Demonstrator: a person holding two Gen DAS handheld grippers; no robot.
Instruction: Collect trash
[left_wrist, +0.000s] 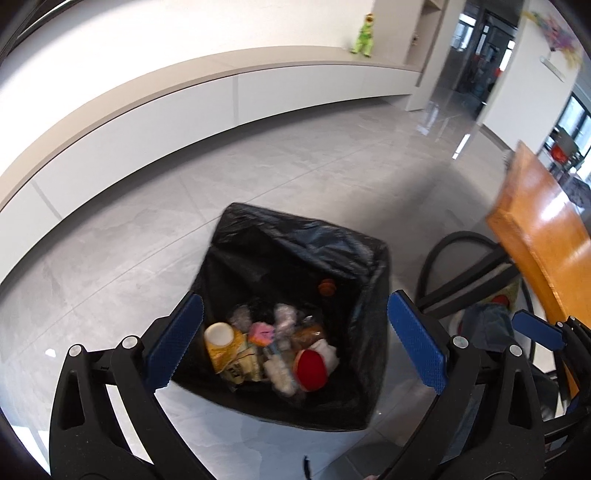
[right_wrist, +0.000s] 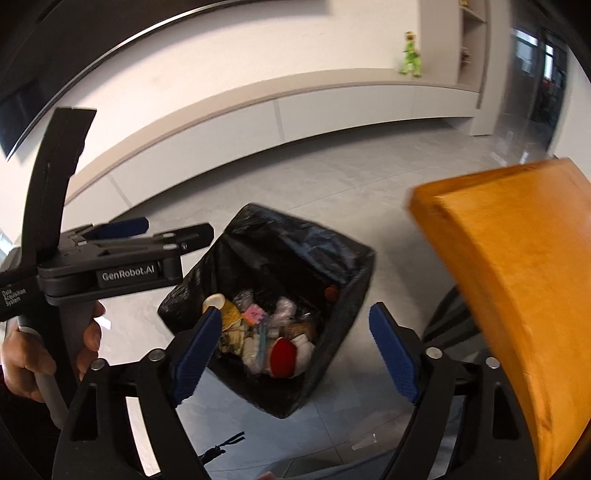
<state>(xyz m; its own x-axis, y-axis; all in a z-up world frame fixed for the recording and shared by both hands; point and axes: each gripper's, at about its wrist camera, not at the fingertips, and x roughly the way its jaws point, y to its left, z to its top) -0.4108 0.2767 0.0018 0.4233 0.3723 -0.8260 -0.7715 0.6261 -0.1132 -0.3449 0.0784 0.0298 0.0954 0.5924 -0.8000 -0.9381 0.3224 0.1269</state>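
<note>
A bin lined with a black bag (left_wrist: 295, 236) stands on the grey floor and shows in both views (right_wrist: 295, 236). Trash lies in it: a yellow cup (left_wrist: 221, 345), a red-topped item (left_wrist: 310, 369), wrappers and clear plastic. My left gripper (left_wrist: 295, 339) hangs above the bin, open and empty. It also shows from the side in the right wrist view (right_wrist: 162, 230). My right gripper (right_wrist: 295, 350) is open and empty above the bin's near edge; one blue pad of it shows in the left wrist view (left_wrist: 539, 330).
An orange wooden table (right_wrist: 517, 280) juts in at the right, close to the bin. A black-framed chair (left_wrist: 461, 266) stands under it. A long low white cabinet (left_wrist: 236, 99) runs along the far wall with a green toy (left_wrist: 364, 35) on top.
</note>
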